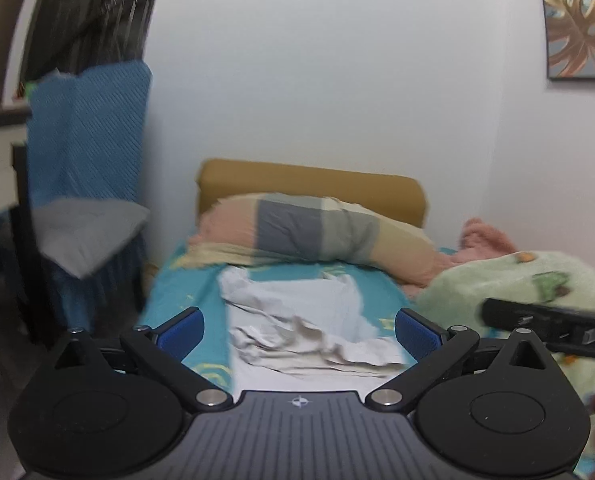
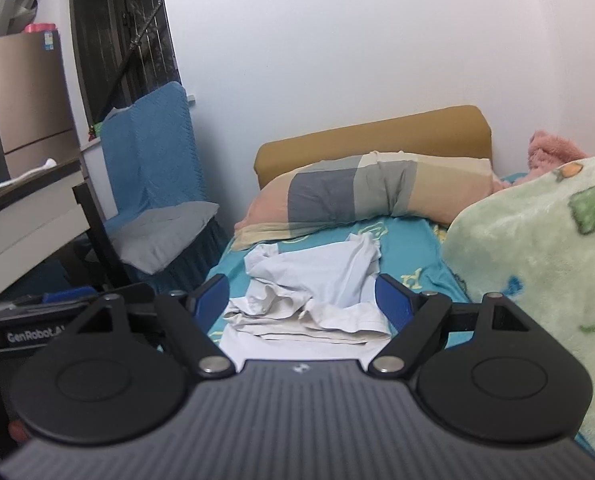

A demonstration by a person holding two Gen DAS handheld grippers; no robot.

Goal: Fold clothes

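While both claws hover low over the near edge of the bed, the pale white rumpled cotton garment (image 2: 313, 296) lies on the turquoise patterned bedsheet (image 2: 413, 248), bunched across its middle, apart from the striped pillow (image 2: 369, 188). Left claw (image 1: 299, 330): released, fingers spread, gripping nothing. Right claw (image 2: 303, 300): likewise released. Judgement: the wide spread suits pinching the near hem. Whether the creases are part of a fold, I cannot tell.
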